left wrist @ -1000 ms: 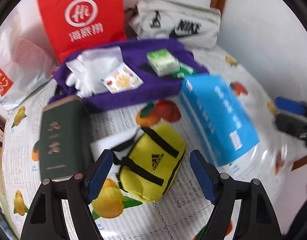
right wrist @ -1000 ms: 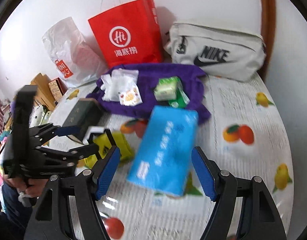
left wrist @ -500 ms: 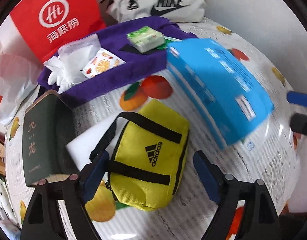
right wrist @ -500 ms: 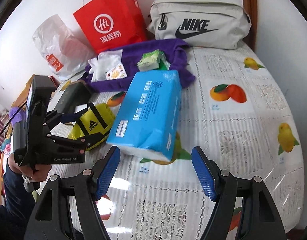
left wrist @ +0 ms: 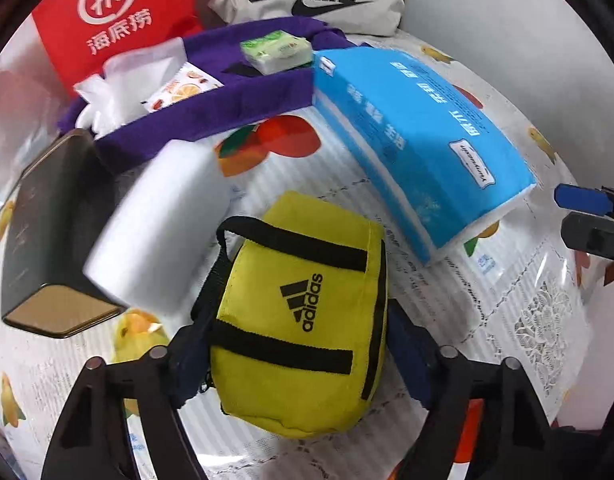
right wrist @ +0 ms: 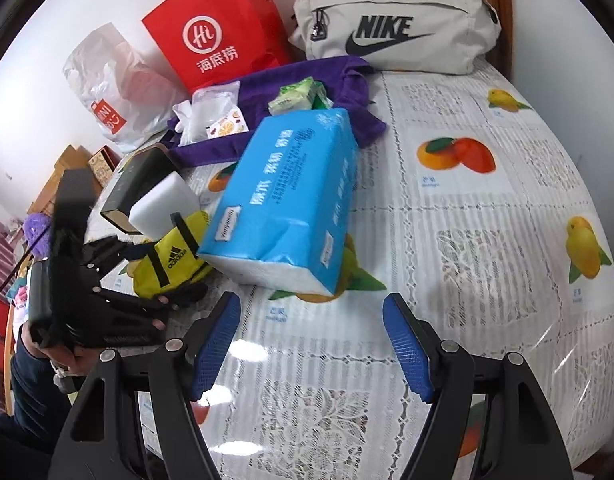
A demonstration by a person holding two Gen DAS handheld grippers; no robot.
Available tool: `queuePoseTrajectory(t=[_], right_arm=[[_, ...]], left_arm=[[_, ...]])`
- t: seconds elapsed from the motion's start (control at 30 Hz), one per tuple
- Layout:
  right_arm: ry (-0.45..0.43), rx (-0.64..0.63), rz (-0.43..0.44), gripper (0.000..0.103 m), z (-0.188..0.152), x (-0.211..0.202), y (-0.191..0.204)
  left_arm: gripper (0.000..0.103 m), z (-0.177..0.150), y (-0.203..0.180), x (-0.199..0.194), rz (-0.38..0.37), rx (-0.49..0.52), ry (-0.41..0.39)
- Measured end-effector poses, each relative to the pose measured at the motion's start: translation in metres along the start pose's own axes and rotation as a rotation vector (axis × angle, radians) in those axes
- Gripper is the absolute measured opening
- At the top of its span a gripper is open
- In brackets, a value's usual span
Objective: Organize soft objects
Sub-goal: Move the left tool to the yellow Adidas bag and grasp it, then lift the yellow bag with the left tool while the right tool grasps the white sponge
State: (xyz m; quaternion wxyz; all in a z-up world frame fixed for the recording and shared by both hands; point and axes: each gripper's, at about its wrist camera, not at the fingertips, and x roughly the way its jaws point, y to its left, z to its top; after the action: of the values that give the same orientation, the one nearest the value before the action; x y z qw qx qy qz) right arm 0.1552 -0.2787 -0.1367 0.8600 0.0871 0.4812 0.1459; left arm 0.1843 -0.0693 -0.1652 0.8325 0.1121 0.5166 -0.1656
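A yellow Adidas pouch [left wrist: 303, 320] lies on the fruit-print tablecloth, between the fingers of my left gripper [left wrist: 297, 354]; the jaws stand wide at its two sides and I cannot tell if they press it. It also shows in the right wrist view [right wrist: 173, 258]. A blue tissue pack [left wrist: 419, 140] lies to its right, seen in the right wrist view too [right wrist: 285, 200]. A white foam block [left wrist: 159, 228] rests tilted against the pouch's left. My right gripper [right wrist: 311, 344] is open and empty, just in front of the tissue pack.
A purple cloth [left wrist: 243, 96] at the back holds a green tissue packet [left wrist: 277, 50], clear plastic gloves and a snack sachet. A dark green box [left wrist: 43, 232] lies left. A red paper bag [right wrist: 215, 28], a grey Nike bag [right wrist: 395, 28] and a white plastic bag [right wrist: 107, 84] stand behind.
My left gripper has moved forward so the yellow pouch now sits between its fingers. The white block has tipped up beside it. My right gripper has barely moved.
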Motion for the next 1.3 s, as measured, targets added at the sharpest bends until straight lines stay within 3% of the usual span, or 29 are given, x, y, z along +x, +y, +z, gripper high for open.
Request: queuePoseTrajectory(t=[0.23, 0.6, 0.8, 0.83, 0.9, 1.0, 1.3], right_arm=[[0.014, 0.001, 0.003, 0.073, -0.007, 0.004, 0.000], [0.054, -0.039, -0.019, 0.073, -0.021, 0.012, 0.014], [0.076, -0.038, -0.037, 0.073, -0.025, 0.015, 0.017], [0.080, -0.038, -0.039, 0.073, -0.025, 0.015, 0.018], [0.082, -0.041, -0.044, 0.073, -0.025, 0.015, 0.021], [0.080, -0.059, -0.056, 0.073, -0.022, 0.014, 0.030], [0.036, -0.149, -0.031, 0.073, -0.010, 0.007, 0.066]], left_arm=[[0.068, -0.010, -0.003, -0.007, -0.005, -0.011, -0.015], [0.090, -0.014, -0.003, 0.000, -0.026, -0.018, -0.072], [0.092, -0.017, -0.005, -0.001, -0.019, -0.036, -0.106], [0.092, -0.016, -0.004, -0.001, -0.020, -0.040, -0.107], [0.075, -0.017, -0.001, -0.003, -0.012, -0.043, -0.119], [0.062, -0.019, 0.006, -0.010, -0.033, -0.054, -0.108], [0.055, -0.048, 0.038, -0.032, -0.022, -0.147, -0.088]])
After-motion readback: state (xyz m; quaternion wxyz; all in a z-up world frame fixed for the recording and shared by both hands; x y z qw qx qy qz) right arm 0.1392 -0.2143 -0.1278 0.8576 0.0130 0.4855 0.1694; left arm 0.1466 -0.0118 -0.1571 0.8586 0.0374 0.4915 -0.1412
